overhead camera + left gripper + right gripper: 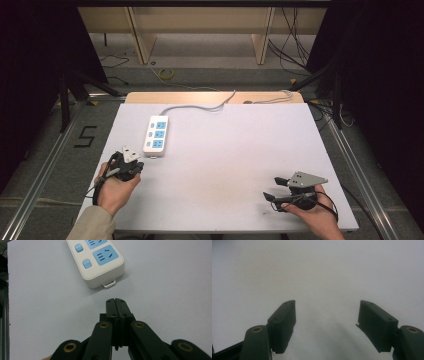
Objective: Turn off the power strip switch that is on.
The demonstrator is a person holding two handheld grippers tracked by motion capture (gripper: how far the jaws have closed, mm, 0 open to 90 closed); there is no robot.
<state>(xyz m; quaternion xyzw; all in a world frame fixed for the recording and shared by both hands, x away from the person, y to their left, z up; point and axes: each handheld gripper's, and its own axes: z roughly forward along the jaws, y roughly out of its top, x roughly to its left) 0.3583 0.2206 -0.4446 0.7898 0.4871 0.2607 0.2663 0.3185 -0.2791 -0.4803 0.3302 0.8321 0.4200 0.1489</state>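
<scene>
Here the left claw (116, 300) sits pressed together near the power strip (100, 262); the right claw (327, 315) gapes, seemingly empty.

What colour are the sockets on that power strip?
Light blue, set in a cream-white body; the power strip shows this best in the left gripper view.

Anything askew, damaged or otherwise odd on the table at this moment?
Nothing stands out. The power strip lies flat and intact on the white table, its cable running off the far edge. The left gripper is shut and empty just short of it; the right gripper is open over bare table.
</scene>
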